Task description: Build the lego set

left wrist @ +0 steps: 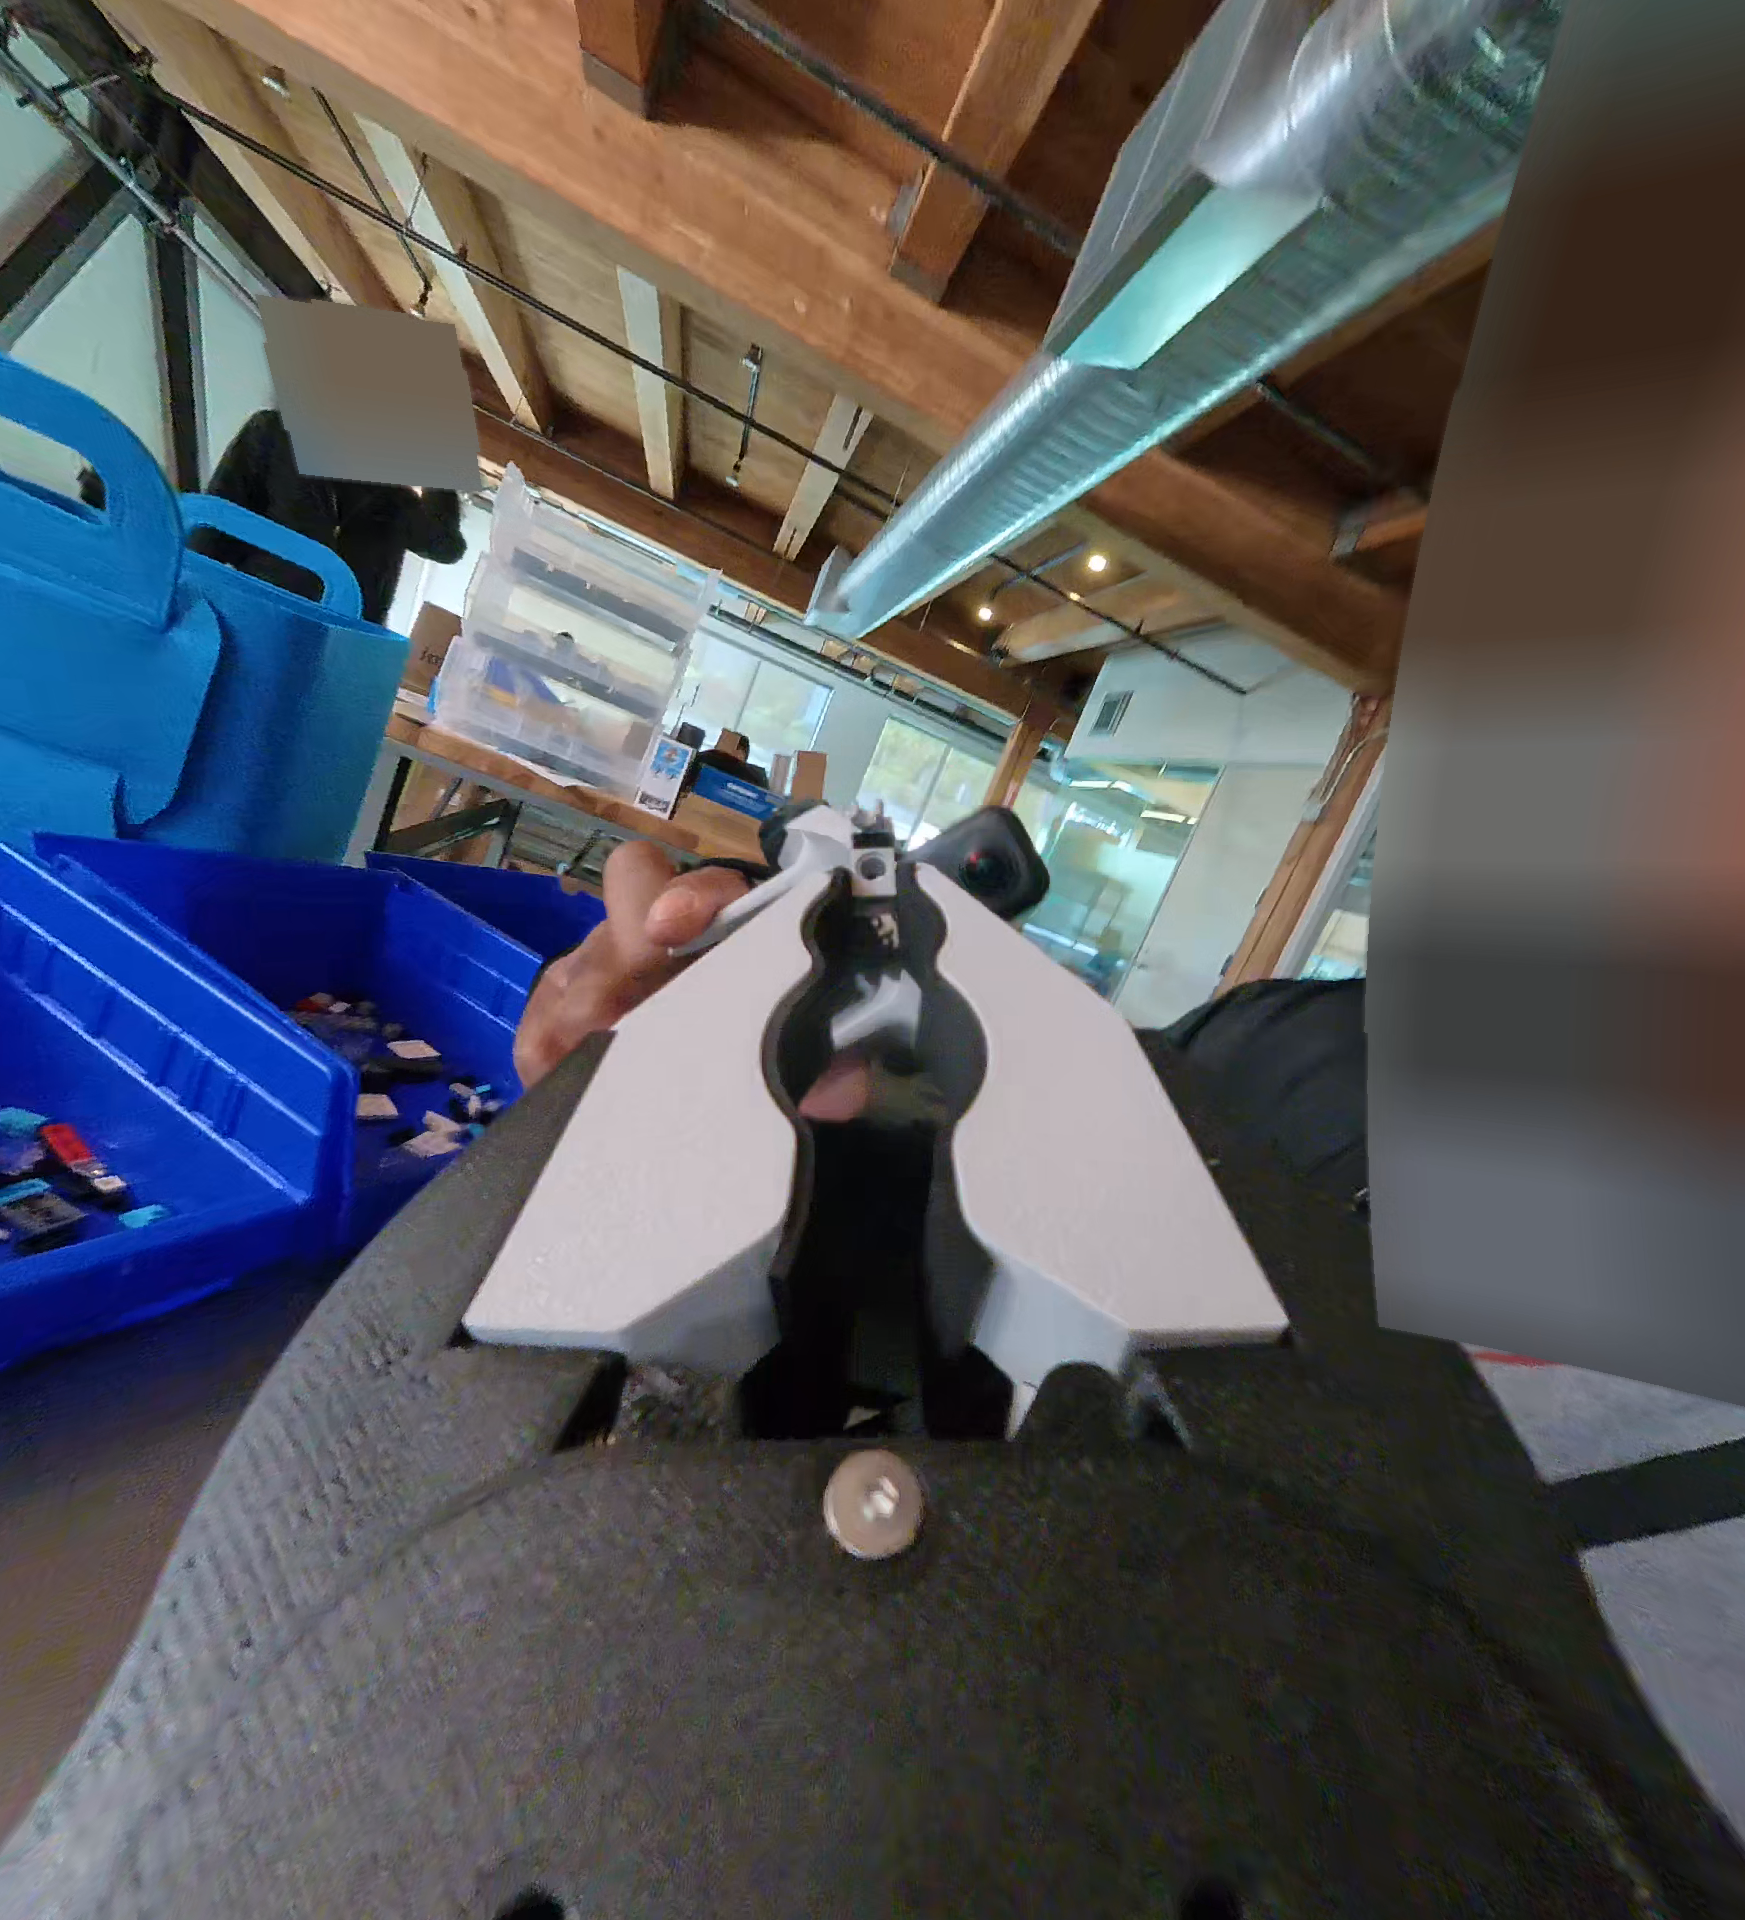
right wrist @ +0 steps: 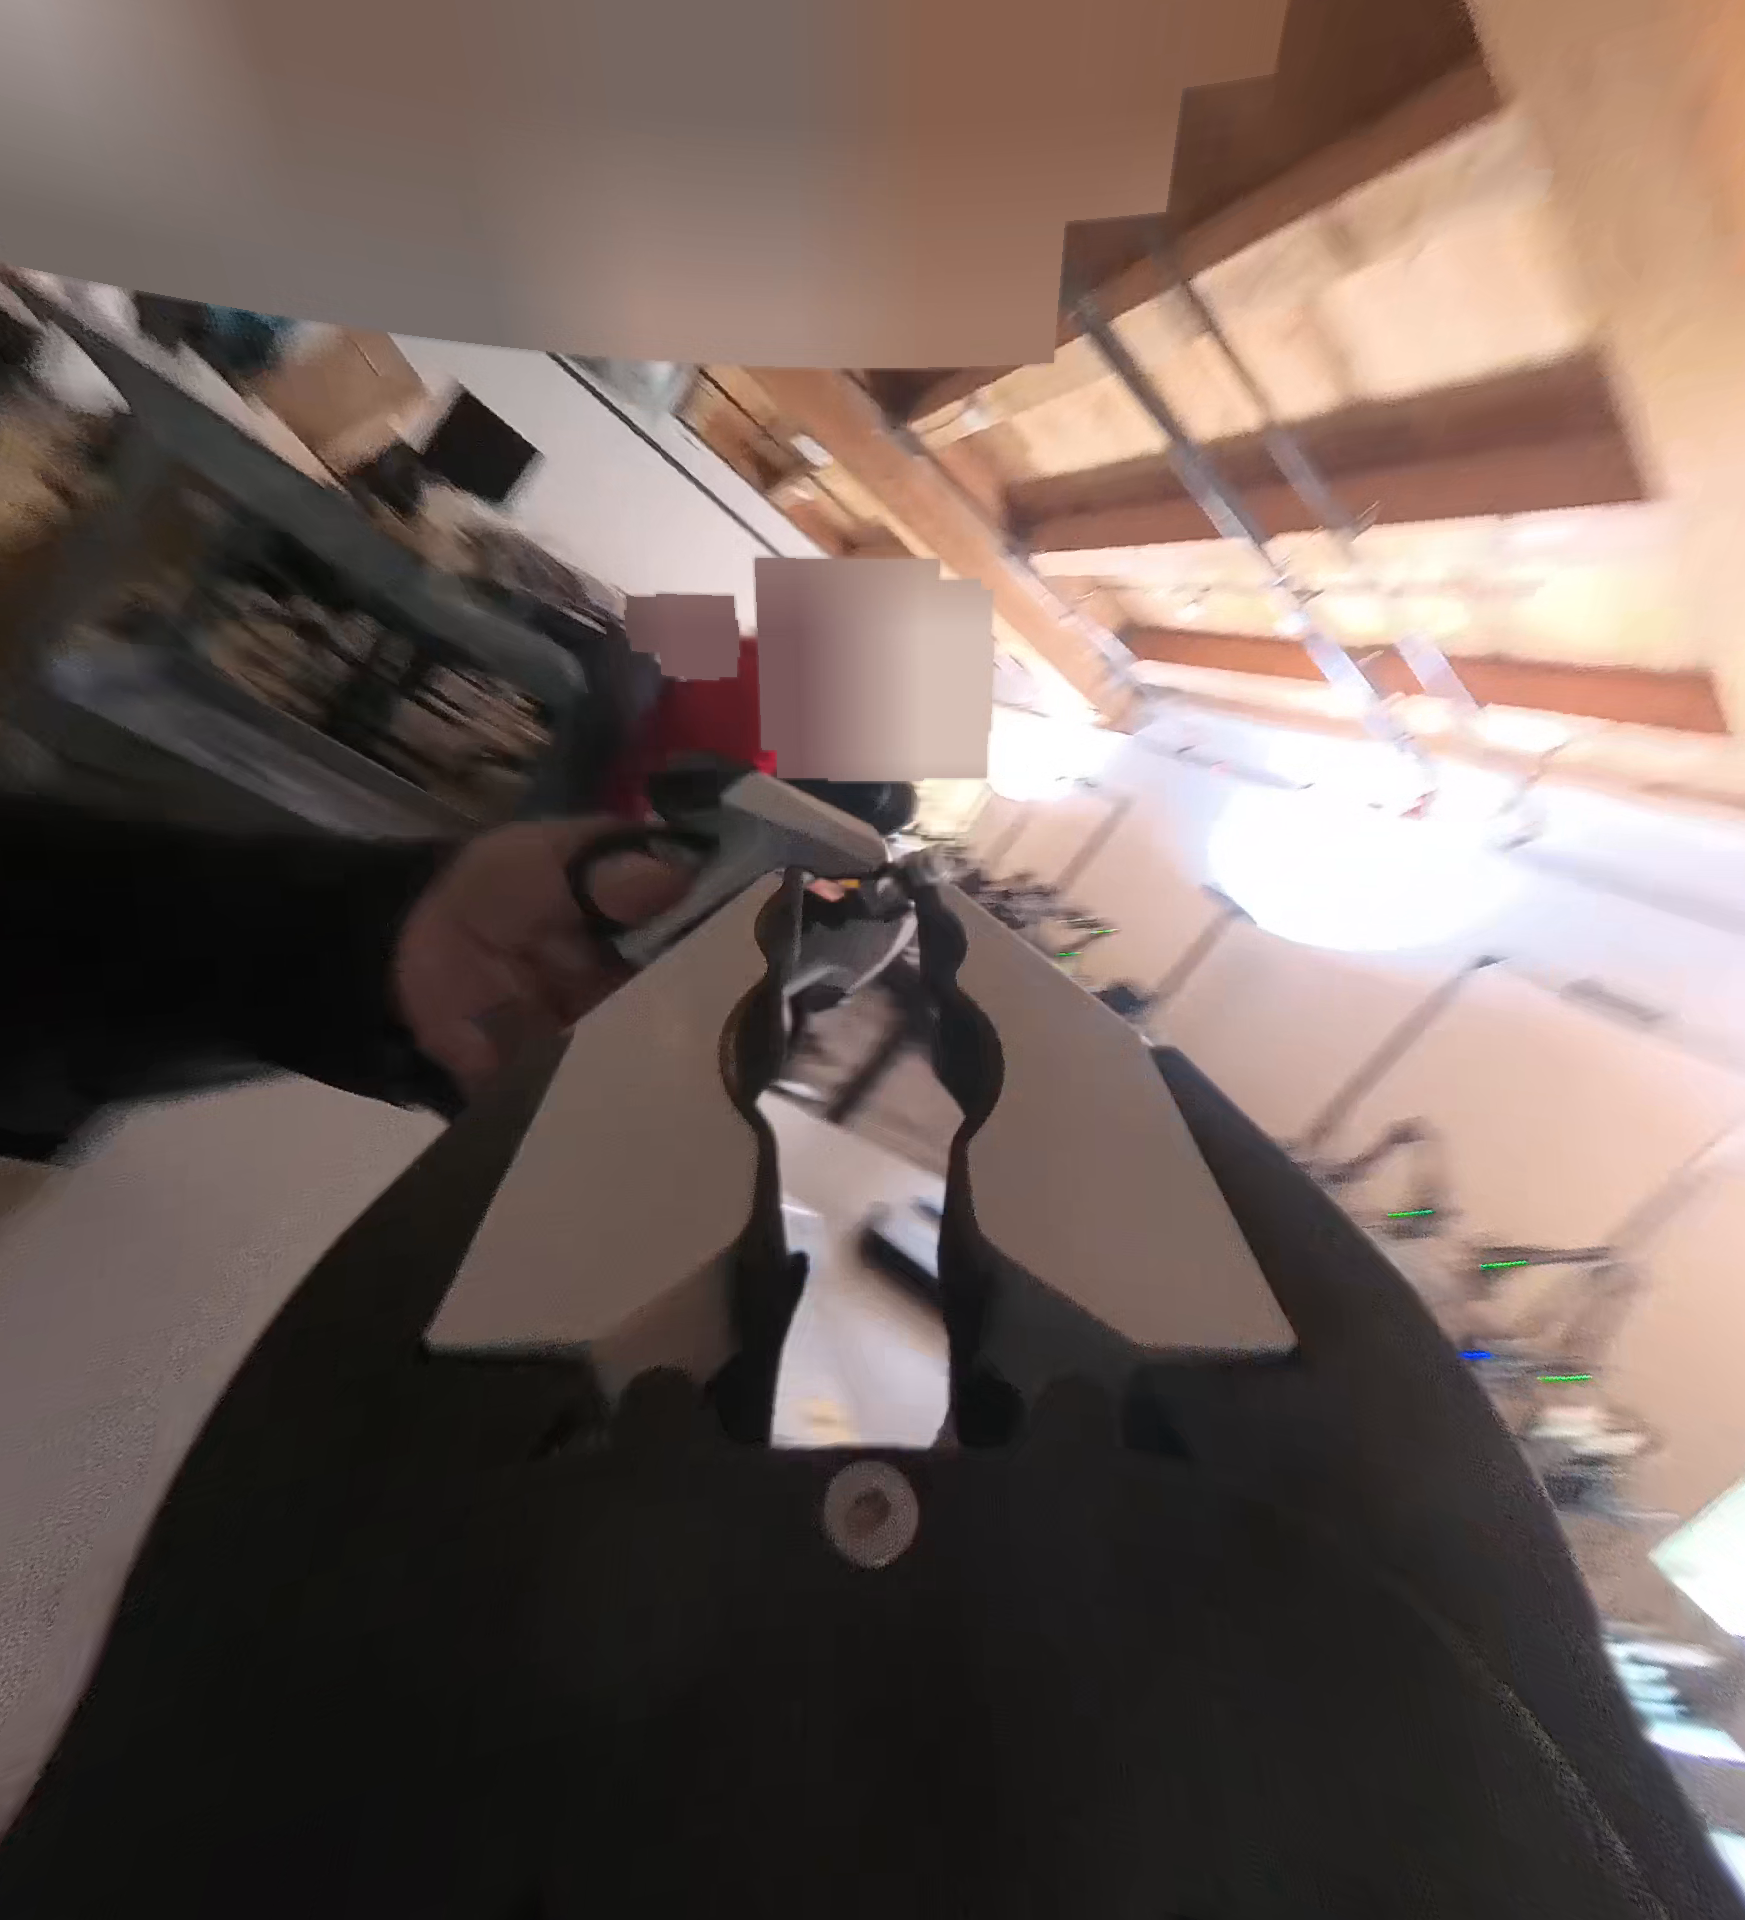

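Note:
My left gripper (left wrist: pixel 870 883) is raised and tilted toward the ceiling. It is shut on a small white and black lego piece (left wrist: pixel 873 864) at its tips. The right gripper's camera (left wrist: pixel 995 860) faces me just behind that piece, with a hand (left wrist: pixel 619 966) on its handle. The right wrist view is motion-blurred. There my right gripper (right wrist: pixel 855 883) has its jaws a little apart, tips meeting the left gripper's grey body (right wrist: pixel 795 826). A small dark and reddish bit (right wrist: pixel 837 890) sits at the tips. Whether the jaws grip it is unclear.
Two dark blue bins (left wrist: pixel 172 1049) stand at the left and hold several loose lego pieces (left wrist: pixel 37 1174). Light blue totes (left wrist: pixel 68 644) stand behind them. A dark tabletop (left wrist: pixel 68 1507) lies below. A hand in a dark sleeve (right wrist: pixel 515 945) holds the left gripper.

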A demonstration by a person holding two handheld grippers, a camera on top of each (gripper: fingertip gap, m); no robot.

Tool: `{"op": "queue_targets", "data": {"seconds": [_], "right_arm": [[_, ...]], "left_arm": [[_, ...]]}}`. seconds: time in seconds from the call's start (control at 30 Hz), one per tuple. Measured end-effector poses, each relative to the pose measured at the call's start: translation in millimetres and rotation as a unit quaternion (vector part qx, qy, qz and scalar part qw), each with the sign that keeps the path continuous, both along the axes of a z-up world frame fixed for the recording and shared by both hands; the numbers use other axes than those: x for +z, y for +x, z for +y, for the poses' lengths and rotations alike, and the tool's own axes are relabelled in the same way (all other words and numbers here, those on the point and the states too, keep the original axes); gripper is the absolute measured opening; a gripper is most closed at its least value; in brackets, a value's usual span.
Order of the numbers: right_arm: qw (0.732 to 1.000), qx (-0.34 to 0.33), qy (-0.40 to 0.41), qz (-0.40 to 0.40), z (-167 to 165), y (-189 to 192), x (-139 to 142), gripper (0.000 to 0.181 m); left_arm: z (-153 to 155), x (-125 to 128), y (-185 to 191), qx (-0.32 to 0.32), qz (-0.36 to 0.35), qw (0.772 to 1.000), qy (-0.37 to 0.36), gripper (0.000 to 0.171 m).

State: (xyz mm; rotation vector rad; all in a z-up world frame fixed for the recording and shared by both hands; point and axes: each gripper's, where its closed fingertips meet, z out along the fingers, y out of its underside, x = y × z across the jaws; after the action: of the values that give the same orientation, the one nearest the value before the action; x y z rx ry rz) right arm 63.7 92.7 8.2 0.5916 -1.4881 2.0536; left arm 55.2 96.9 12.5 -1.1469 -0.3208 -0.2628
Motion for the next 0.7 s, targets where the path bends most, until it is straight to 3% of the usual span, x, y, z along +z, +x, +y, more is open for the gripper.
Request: {"op": "queue_targets", "data": {"seconds": [0.17,0.3,0.47,0.7], "right_arm": [[0.998,-0.044,-0.018,0.047,-7.0,-2.1,5.9,0.026],[0.999,-0.005,-0.013,-0.051,-7.8,-9.6,16.0,0.025],[0.975,0.056,0.019,-0.214,-10.7,-14.5,17.9,0.02],[0.96,0.095,0.03,-0.261,-8.5,-5.1,18.9,0.013]], "left_arm": [[1.7,-2.4,-2.2,-0.003,-0.023,1.0,0.003,0.008],[-0.2,-1.9,-2.4,0.014,-0.003,1.0,-0.009,0.008],[-1.0,-0.9,-2.3,0.073,0.069,0.993,-0.054,0.008],[0.0,0.9,0.6,0.101,0.11,0.985,-0.082,0.008]]}}
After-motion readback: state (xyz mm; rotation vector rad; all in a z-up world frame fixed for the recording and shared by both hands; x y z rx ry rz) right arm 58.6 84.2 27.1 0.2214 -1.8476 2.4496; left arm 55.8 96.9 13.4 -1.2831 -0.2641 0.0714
